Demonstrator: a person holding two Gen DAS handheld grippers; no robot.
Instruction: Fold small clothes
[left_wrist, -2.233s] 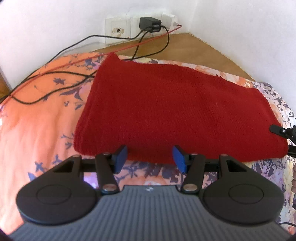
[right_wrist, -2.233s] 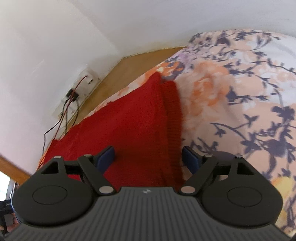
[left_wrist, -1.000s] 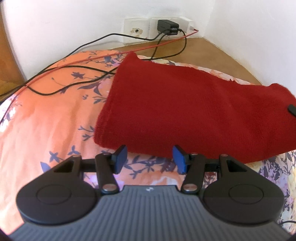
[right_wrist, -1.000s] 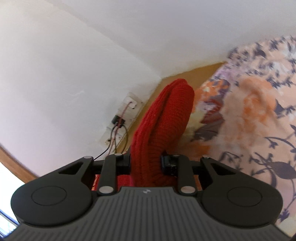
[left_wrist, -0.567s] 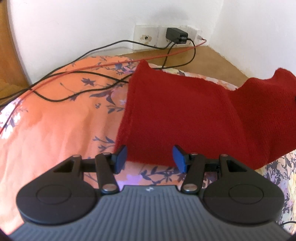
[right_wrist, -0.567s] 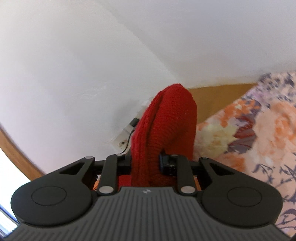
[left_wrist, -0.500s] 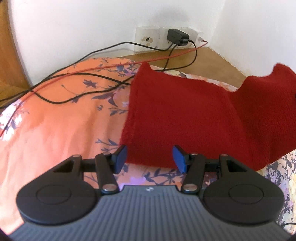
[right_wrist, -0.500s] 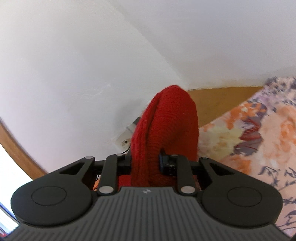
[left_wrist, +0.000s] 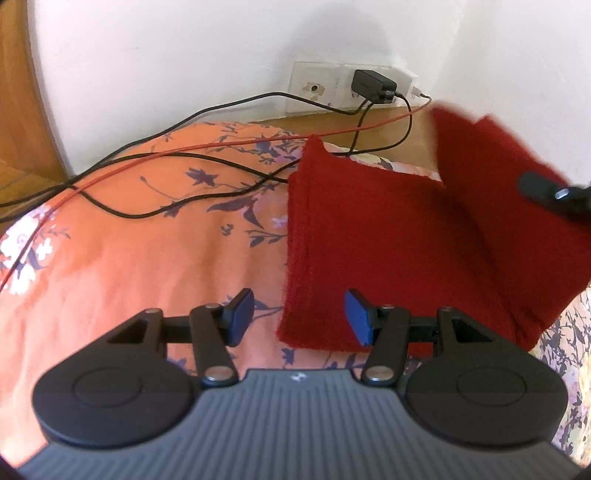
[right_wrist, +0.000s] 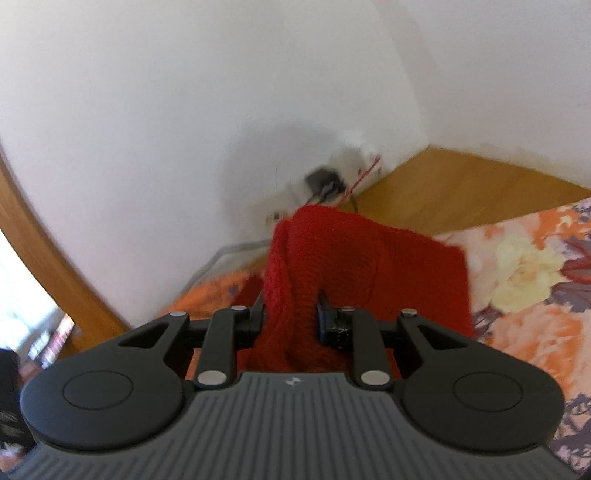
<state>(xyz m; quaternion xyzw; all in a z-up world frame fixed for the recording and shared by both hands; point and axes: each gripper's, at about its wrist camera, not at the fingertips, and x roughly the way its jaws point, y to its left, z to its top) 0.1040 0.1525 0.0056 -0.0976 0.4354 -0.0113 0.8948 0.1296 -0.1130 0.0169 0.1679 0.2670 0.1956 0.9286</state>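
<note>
Left wrist view: the left gripper (left_wrist: 299, 315) is released, blue pads (left_wrist: 242, 312) spread wide w/ nothing between them. It hovers low over the orange floral bedspread (left_wrist: 129, 258). The red knitted garment (left_wrist: 369, 240) lies flat on the bedspread from about 12 to 3 o'clock of the claw. Its near left corner sits just inside the right pad, at roughly 1 o'clock, not gripped. The garment's left edge runs from 6 up toward 12 o'clock, ending near the black and red cables (left_wrist: 221, 166) that trail from the white wall socket plate w/ black charger (left_wrist: 354, 88). At 2–3 o'clock the garment's right portion is lifted off the bed and curls over toward the left; the tip of the right gripper (left_wrist: 550, 197) shows there, blurred, on the raised flap.

Right wrist view: the right gripper (right_wrist: 291, 314) is clenched on a bunched end of the red knit, which stands up between the jaws and drapes away toward 12–1 o'clock. Floral bedspread shows at 3–4 o'clock, wooden floor at 1–2, white wall across the top. View is blurred.

Key relation, as I judge it: the garment's long axis runs left–right, and the held end is travelling from 3 toward 9 o'clock over the flat half. The right claw owns the fold. The left claw is nearer the landing corner, so prob. it pins or aligns that corner while the flap is laid down edge-to-edge.
</note>
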